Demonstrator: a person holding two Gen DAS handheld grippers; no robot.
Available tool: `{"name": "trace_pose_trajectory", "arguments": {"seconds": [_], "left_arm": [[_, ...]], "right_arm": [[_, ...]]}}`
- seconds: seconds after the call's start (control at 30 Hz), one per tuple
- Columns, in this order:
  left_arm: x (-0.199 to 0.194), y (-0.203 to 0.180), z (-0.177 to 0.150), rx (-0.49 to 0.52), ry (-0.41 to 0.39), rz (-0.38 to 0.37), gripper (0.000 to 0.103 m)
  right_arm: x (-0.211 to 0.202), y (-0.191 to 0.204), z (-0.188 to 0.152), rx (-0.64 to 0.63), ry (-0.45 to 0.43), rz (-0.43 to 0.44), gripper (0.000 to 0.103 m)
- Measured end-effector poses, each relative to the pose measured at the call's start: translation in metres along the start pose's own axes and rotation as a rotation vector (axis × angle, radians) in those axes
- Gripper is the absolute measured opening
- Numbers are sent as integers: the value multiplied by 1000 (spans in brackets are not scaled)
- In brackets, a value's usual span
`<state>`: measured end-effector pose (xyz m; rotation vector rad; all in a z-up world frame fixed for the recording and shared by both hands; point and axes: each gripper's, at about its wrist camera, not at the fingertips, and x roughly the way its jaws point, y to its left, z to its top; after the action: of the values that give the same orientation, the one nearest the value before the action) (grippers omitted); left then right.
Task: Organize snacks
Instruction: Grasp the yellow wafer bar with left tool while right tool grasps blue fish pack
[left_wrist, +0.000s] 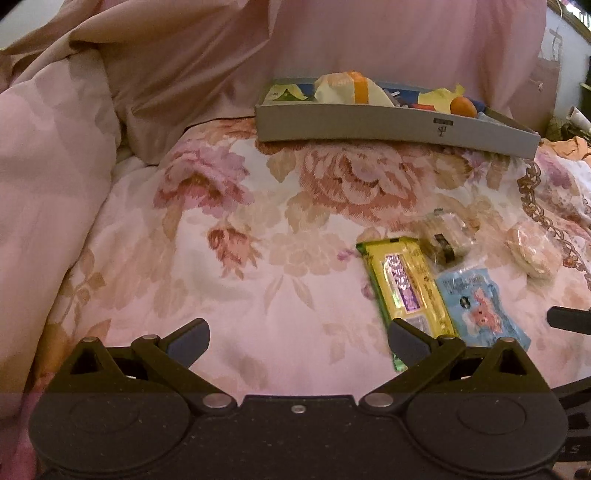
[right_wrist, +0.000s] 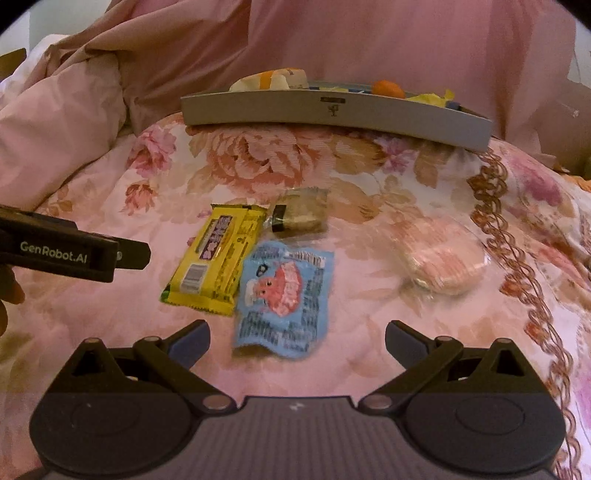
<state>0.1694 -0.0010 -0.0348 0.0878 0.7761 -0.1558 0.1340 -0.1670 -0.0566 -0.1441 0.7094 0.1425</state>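
Floral bedspread (right_wrist: 280, 155) in pink and peach covers the bed that carries everything, with rumpled pink bedding (left_wrist: 55, 155) heaped along its left side. Four snacks lie loose on the spread, close together near its middle. A yellow wrapped bar (right_wrist: 218, 254) rests on the left, touching a light-blue packet (right_wrist: 284, 291) printed with a pink cartoon figure. Just behind those two sits a small clear-wrapped brownish square (right_wrist: 301, 216), and off to the right, apart from them, a round pale biscuit in clear film (right_wrist: 441, 264); its edges are smeared, so it may be a cookie or a rice cake.

Farther back, toward the pillows, stands a shallow grey box tray (right_wrist: 332, 120), already holding several items, among them a pale wrapper with an orange stripe (left_wrist: 351, 88) and a small orange fruit (left_wrist: 463, 106).

Judging from this, the sorting is partly done: some snacks sit in the tray, four remain outside.

Right gripper (right_wrist: 297, 345) hovers just short of the blue packet with its fingers spread wide and empty. Left gripper (left_wrist: 297, 345) is likewise wide apart, holding nothing, with one finger overlapping the near end of the yellow bar in its own view.
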Motion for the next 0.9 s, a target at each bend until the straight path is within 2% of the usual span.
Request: {"name": "trace_pose_trajectory", "arguments": {"seconds": [0.2, 0.5, 0.77, 0.83, 0.9], "left_arm": [[13, -5, 12, -18, -15, -71, 102], [44, -34, 32, -8, 30, -180, 102], [53, -45, 34, 30, 53, -193, 102], [53, -45, 33, 30, 55, -197, 102], [54, -44, 32, 28, 61, -200, 102]], "right_arm": [[19, 2, 4, -27, 8, -5, 103], [23, -2, 2, -59, -28, 3, 101], [19, -7, 1, -67, -42, 20, 90], [17, -10, 2, -61, -31, 25, 84], [14, -13, 1, -60, -21, 22, 74]]}}
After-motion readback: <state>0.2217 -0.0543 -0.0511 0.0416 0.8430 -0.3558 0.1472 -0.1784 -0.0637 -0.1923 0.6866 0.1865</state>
